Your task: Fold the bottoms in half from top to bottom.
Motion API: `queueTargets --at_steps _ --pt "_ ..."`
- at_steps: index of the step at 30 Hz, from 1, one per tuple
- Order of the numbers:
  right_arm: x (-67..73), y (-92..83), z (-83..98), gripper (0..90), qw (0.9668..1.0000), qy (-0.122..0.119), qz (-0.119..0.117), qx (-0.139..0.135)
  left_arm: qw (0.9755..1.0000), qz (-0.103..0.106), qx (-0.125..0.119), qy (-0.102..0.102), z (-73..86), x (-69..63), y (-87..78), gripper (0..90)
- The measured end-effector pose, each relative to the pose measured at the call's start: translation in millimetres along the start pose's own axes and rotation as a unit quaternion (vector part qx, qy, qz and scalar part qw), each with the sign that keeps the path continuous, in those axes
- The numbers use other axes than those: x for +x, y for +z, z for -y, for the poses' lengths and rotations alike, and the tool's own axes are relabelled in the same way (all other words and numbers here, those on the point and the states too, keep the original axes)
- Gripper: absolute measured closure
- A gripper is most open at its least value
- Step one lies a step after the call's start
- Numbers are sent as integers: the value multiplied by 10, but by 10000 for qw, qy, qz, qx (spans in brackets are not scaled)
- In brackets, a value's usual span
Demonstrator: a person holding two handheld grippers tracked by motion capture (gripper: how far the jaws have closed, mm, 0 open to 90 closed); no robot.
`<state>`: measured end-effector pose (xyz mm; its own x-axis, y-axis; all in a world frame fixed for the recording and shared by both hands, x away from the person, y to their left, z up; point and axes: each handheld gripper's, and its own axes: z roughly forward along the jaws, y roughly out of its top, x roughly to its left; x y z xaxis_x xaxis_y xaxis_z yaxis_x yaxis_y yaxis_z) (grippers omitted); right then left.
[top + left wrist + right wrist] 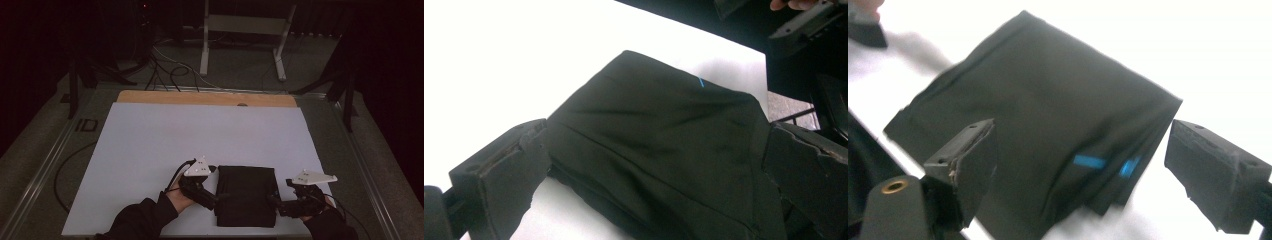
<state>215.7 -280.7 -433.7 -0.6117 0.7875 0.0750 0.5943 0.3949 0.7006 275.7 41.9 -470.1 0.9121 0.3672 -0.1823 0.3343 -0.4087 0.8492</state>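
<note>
A folded black cloth [246,195] lies flat on the white sheet [200,135] near the front edge. A small blue tag [1089,161] shows at one of its folded corners. My left gripper [217,199] is at the cloth's left side. In the left gripper view its jaws stand wide apart with the cloth [659,150] spread between and under them, open [656,170]. My right gripper [275,201] is at the cloth's right side. It is open [1080,160], hovering just above the corner of the cloth [1038,115] with the tag, and its pads are not pressing on it.
The white sheet covers most of the table, with a wooden strip [205,98] along the far edge. Behind the table stand a white frame [245,30] and loose cables [170,70] on the floor. Metal rails [45,165] run along the table's sides.
</note>
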Motion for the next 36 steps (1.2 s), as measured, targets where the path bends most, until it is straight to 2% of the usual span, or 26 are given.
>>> queueTargets --at_steps 3,4,6,9,10,13,14,17,23,26,30,31,36 --pt "-22 27 -73 130 9999 -51 54 -94 10000 -38 -3 -10 -18 5 -3 1" --pt "-42 62 -150 101 9997 -70 115 -209 9999 -90 0 -67 -58 17 -10 1" --pt "-59 96 -209 99 9994 -59 142 -300 9998 -165 -15 -101 -91 26 -18 0" --pt "-65 112 -234 100 9992 -50 183 -343 9997 -188 -39 -148 -119 40 -21 1" --pt "-75 175 -279 99 9979 -85 329 -548 9994 -261 16 -220 -149 65 -6 1" --pt "-87 222 -293 98 9970 -101 423 -640 9991 -315 42 -287 -160 94 16 0" --pt "-102 270 -288 98 9956 -78 496 -793 9984 -435 72 -356 -165 117 43 1" --pt "-122 351 -268 97 9929 -81 605 -1016 9978 -492 106 -442 -166 154 85 0" --pt "-175 494 -238 97 9934 -38 609 -976 9970 -530 157 -548 -143 218 185 0" --pt "-218 575 -186 97 9948 66 572 -843 9964 -563 201 -597 -85 256 270 0" --pt "-264 626 -151 97 9954 81 595 -744 9958 -607 263 -641 -42 291 330 0" --pt "-291 658 -126 97 9960 95 618 -642 9955 -617 282 -659 -33 303 344 0" --pt "-320 709 -68 97 9966 176 590 -552 9942 -652 396 -756 -6 344 428 0"
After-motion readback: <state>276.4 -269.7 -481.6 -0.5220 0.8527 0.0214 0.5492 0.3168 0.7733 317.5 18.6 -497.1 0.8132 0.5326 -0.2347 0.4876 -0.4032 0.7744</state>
